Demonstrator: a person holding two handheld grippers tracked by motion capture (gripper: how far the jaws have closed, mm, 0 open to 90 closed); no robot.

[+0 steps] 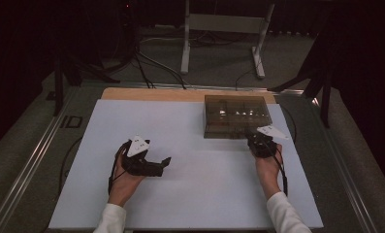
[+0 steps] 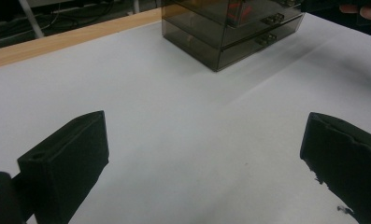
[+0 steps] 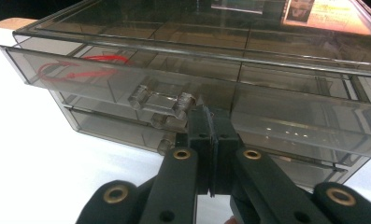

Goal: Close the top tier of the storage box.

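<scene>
The smoked-plastic drawer box (image 1: 236, 115) stands at the far right of the white tabletop (image 1: 180, 194), its clear handles facing the person, so the drawers can be worked from the near side. The right gripper (image 3: 212, 122) has its jaws pressed together with nothing between them, their tips against the front of the upper drawer (image 3: 127, 79) just beside its handle (image 3: 162, 100), seemingly to nudge that slightly protruding drawer. The left gripper (image 1: 153, 165) rests on the tabletop well apart from the box, jaws wide apart and empty, likely waiting
</scene>
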